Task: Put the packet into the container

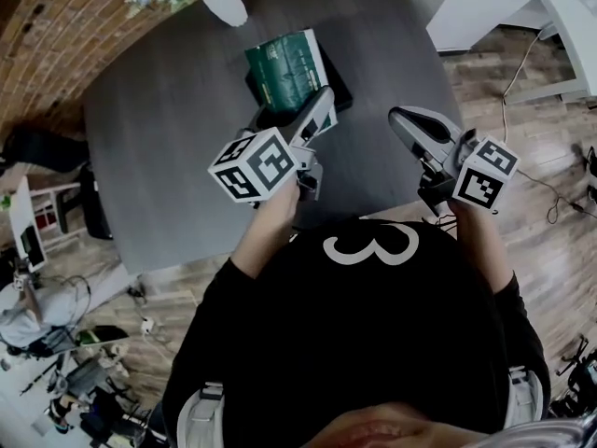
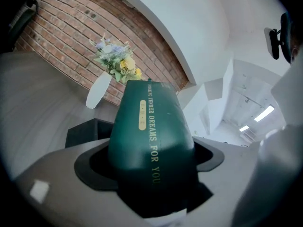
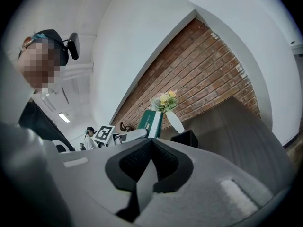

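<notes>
A dark green packet (image 1: 287, 66) with gold lettering is held above the table, with my left gripper (image 1: 312, 110) shut on its near end. In the left gripper view the packet (image 2: 150, 136) fills the gap between the jaws and points away from me. The black box-shaped container (image 1: 341, 90) stands on the table just past and beneath the packet; in the left gripper view the container (image 2: 87, 132) shows behind the packet at the left. My right gripper (image 1: 403, 119) hangs to the right over the table's near edge, shut with nothing in it. From that gripper (image 3: 149, 148) I see the packet (image 3: 150, 123) and the container (image 3: 185, 138).
A white vase (image 1: 224, 3) with flowers stands at the far side of the dark grey table (image 1: 168, 129), by the brick wall. The vase (image 2: 97, 91) lies beyond the container. Wooden floor and a cable (image 1: 536, 171) lie to the right. People and equipment are at lower left.
</notes>
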